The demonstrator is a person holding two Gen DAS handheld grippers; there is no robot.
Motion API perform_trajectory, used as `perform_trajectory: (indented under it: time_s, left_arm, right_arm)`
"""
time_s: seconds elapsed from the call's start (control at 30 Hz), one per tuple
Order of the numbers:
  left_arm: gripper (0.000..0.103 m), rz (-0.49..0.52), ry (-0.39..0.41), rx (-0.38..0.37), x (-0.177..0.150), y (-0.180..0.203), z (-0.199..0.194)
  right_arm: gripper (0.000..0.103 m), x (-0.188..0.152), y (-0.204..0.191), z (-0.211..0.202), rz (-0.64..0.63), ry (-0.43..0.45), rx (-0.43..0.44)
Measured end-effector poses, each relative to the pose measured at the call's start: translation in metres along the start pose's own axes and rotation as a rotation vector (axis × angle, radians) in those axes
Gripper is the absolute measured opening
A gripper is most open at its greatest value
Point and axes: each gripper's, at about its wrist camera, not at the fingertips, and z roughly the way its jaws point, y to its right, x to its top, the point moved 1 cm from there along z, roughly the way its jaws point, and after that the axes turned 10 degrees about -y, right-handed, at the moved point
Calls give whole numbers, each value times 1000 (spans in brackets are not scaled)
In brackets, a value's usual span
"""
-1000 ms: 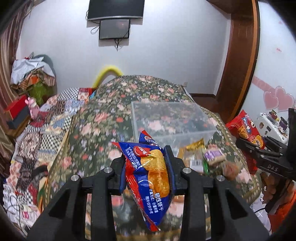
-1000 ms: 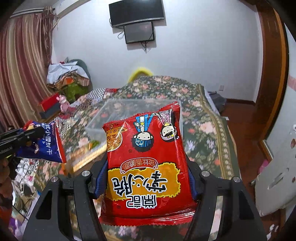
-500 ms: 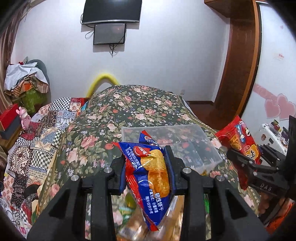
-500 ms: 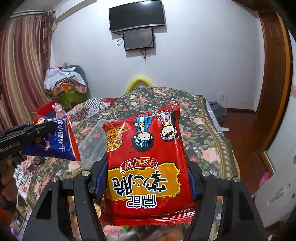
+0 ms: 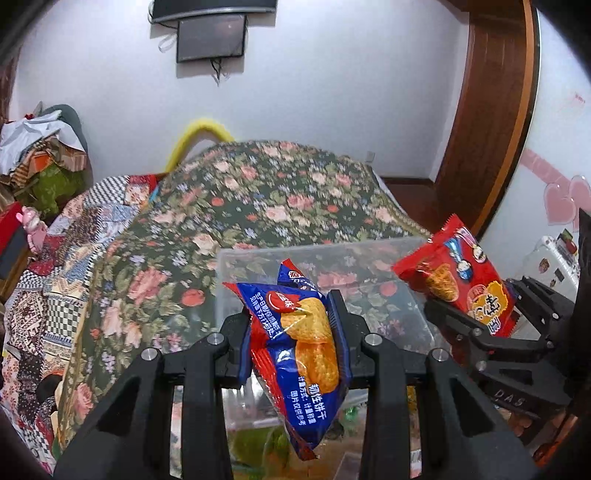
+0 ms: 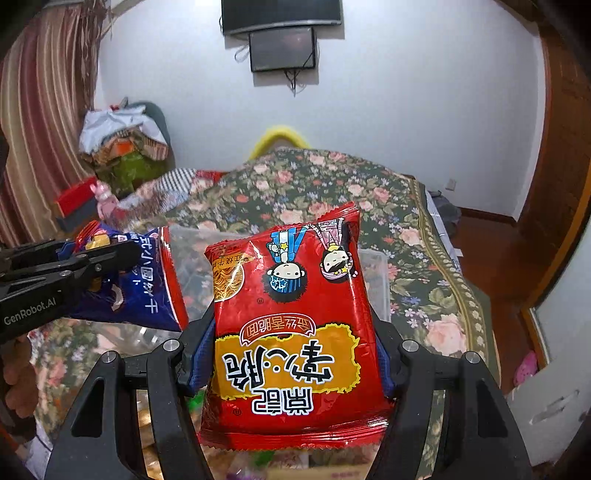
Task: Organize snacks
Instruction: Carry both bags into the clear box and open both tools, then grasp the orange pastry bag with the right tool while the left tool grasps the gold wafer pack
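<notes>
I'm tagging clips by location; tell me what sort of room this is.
Most likely a bedroom in a home: a bed under a floral bedspread, a wall-mounted television and striped curtains are in view.

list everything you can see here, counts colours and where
blue snack packet: 1, blue with red edge, clamped in the left gripper
red snack packet: 1, red and yellow, clamped in the right gripper
clear plastic box: 1, transparent, on the bed ahead of both grippers
other snacks: several, mixed colours, blurred, low under the grippers
floral bedspread: 1, dark green with pink flowers
patchwork quilt: 1, multicoloured, on the bed's left side
wall screens: 2, black, on the white wall
clothes pile: 1, mixed, far left
left gripper: 1, black
right gripper: 1, black
</notes>
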Motion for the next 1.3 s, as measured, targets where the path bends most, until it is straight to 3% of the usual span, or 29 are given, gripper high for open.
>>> perform_trajectory:
  time_s: [0.3,0.63,0.77,0.9,1.3]
  left_arm:
    - [35,-14,-97,-34,1,-2,37]
    - [39,-28,-160,9,-4,-8,52]
    - [44,-27,-148,27,-8,-12,43]
    - [56,-15,-109,32,-12,-13,21]
    - [59,8,-78,16,-49,-10,-40]
  right_arm:
    - [64,6,0,28,-31,-112,10]
    - [68,9,-2,37,-31,-149,9]
    - [73,7,-4,30,-39,-134,-4]
    - [80,6,-2,13,-39,-99,-7]
    - [84,-23,15,-52,7,-23,11]
